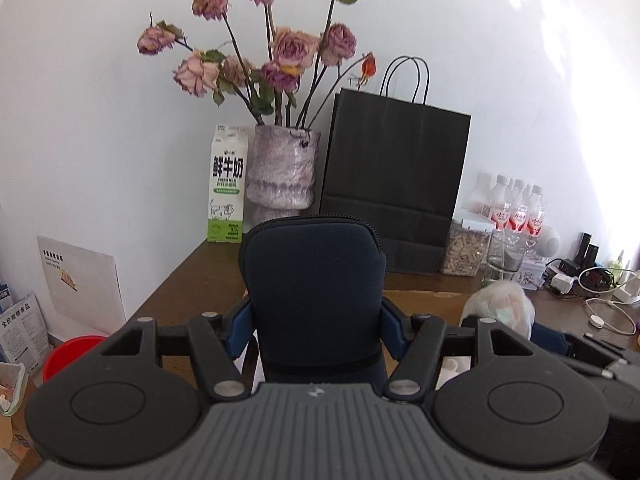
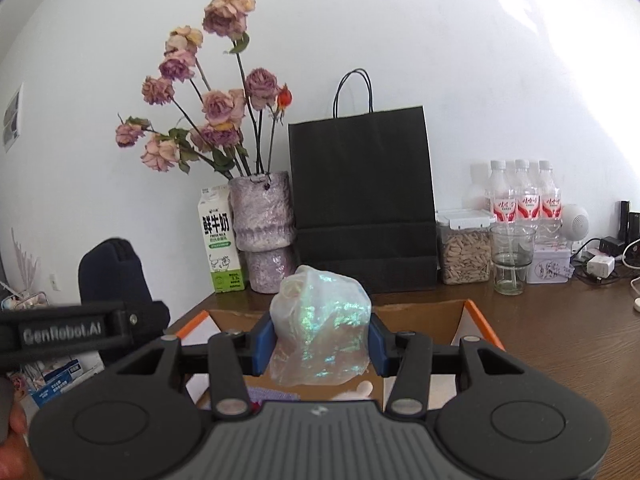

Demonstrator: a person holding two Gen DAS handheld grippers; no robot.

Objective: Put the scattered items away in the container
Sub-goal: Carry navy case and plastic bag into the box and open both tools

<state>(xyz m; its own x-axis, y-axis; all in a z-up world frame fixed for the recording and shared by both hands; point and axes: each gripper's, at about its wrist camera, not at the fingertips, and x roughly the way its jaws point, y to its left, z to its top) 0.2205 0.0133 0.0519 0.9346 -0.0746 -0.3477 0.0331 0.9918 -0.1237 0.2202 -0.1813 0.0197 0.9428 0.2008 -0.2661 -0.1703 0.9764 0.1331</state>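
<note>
My left gripper [image 1: 316, 328] is shut on a dark navy zip pouch [image 1: 314, 292], held upright above the table; the pouch also shows at the left of the right wrist view [image 2: 114, 276]. My right gripper [image 2: 318, 340] is shut on an iridescent clear plastic bag [image 2: 320, 324], held over an open cardboard box [image 2: 424, 316] with orange flap edges. The bag also shows at the right of the left wrist view [image 1: 500, 304]. Inside the box I see part of a purple item [image 2: 272, 394] and a small white object [image 2: 364, 388].
Along the wall on the brown table [image 2: 560, 340] stand a milk carton [image 2: 218, 244], a vase of dried roses [image 2: 262, 232], a black paper bag [image 2: 362, 208], a seed jar [image 2: 464, 248], a glass [image 2: 512, 258], water bottles [image 2: 524, 200] and chargers with cables [image 1: 600, 292]. A red bin [image 1: 68, 354] sits below left.
</note>
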